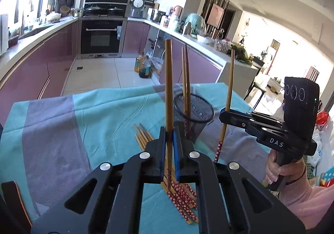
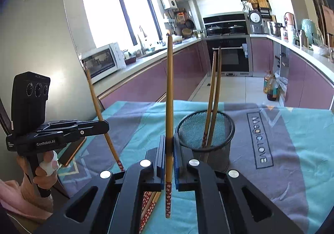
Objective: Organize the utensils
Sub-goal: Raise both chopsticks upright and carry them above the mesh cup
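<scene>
Bamboo chopsticks were the business at hand: the left gripper (image 1: 169, 135) had its blue pads closed on one chopstick (image 1: 168, 87), held upright with the patterned red end down, and the right gripper (image 2: 169, 146) was clamped the same way on another chopstick (image 2: 169, 96). From the right wrist view, the black mesh cup (image 2: 205, 135) stood just beside the jaws at about 1 o'clock, already holding two chopsticks (image 2: 214, 87) that leaned toward its far rim. The remaining loose chopsticks (image 1: 179, 190) lay in a bundle on the teal and grey cloth (image 1: 62, 121), at 6 o'clock below the left jaws. To finish this step well, each stick probably needed carrying over the cup's mouth — clear of the rim and of the two leaning inside — then lowering red end first before the jaws eased apart. Going one hand at a time seemed wise, since the light cup could tip if nudged.
</scene>
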`<action>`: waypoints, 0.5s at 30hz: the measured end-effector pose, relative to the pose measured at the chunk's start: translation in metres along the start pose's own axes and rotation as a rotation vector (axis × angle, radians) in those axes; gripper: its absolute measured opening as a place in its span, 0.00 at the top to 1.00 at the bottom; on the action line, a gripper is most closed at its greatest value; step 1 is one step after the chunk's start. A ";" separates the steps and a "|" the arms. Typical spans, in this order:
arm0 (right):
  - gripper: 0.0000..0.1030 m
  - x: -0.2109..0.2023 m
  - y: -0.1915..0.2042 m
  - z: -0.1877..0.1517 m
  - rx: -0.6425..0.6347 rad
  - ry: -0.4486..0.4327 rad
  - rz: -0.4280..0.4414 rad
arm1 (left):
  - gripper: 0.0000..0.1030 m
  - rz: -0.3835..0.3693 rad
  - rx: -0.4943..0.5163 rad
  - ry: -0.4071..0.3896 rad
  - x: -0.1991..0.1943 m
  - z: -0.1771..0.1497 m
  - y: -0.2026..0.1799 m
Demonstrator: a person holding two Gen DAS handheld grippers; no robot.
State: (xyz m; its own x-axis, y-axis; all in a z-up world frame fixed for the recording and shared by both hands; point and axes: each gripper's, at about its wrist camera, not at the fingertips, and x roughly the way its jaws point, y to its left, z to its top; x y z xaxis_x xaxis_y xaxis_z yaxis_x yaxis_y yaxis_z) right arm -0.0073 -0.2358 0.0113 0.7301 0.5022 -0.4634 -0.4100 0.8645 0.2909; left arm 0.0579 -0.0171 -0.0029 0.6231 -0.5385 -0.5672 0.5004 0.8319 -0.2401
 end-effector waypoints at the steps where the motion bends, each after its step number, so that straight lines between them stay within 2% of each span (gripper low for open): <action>1: 0.94 -0.003 -0.001 0.005 -0.001 -0.015 -0.001 | 0.93 -0.006 0.000 -0.010 -0.002 0.004 0.000; 15: 0.94 -0.019 -0.021 0.062 0.003 -0.181 -0.057 | 0.93 -0.077 0.044 -0.172 -0.017 0.074 -0.038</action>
State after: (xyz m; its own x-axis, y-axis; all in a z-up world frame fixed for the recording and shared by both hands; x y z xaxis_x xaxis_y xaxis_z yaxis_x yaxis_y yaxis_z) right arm 0.0214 -0.2648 0.0657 0.8388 0.4399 -0.3207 -0.3636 0.8912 0.2713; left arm 0.0726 -0.0493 0.0743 0.6735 -0.6183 -0.4050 0.5741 0.7827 -0.2403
